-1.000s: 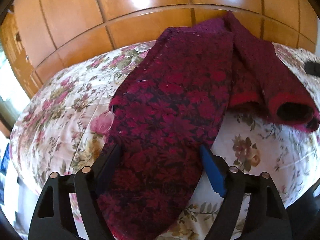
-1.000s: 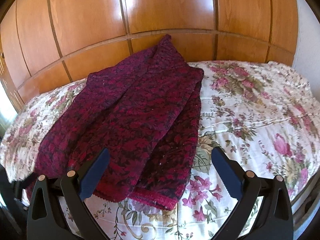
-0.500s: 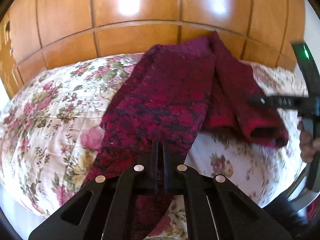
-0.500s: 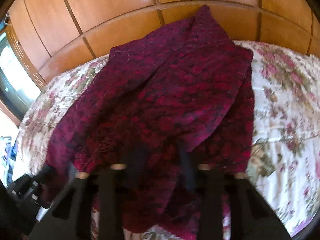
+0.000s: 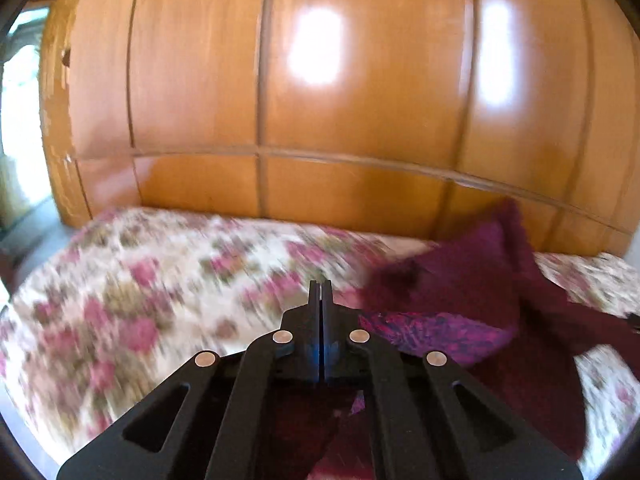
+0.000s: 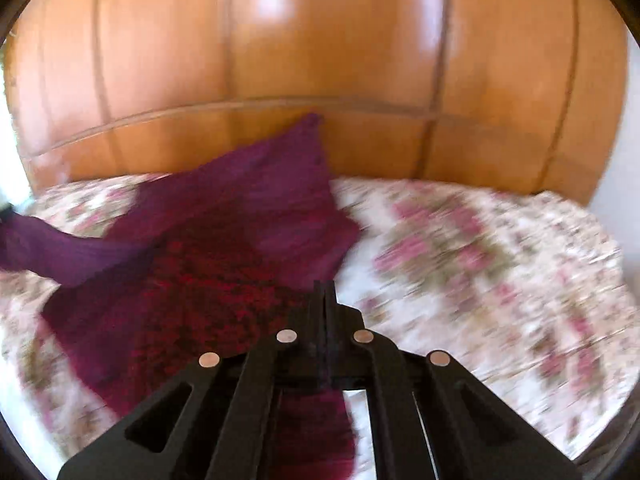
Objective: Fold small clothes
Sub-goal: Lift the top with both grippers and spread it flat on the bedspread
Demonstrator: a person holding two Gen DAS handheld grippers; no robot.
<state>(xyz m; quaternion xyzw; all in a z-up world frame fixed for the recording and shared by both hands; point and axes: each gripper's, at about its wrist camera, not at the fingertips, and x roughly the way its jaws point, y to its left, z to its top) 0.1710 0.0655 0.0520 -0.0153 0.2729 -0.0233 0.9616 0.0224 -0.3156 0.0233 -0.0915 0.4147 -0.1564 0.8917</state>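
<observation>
A dark red knitted garment (image 6: pixel 224 264) with a crimson and black floral pattern lies spread on the flower-printed bed (image 6: pixel 500 264), its far corner rising against the wooden headboard (image 6: pixel 320 60). One plain purple-red sleeve (image 6: pixel 60 252) stretches off to the left in the right wrist view. In the left wrist view the garment (image 5: pixel 480 312) sits to the right, partly lifted, with its lighter inner side turned up along a fold. The near edge runs under both hand-held grippers; both views are motion-blurred.

glossy wooden wardrobe panels (image 5: pixel 320 120), floral bedspread (image 6: pixel 480 260), bright window (image 5: pixel 20 120) at left
</observation>
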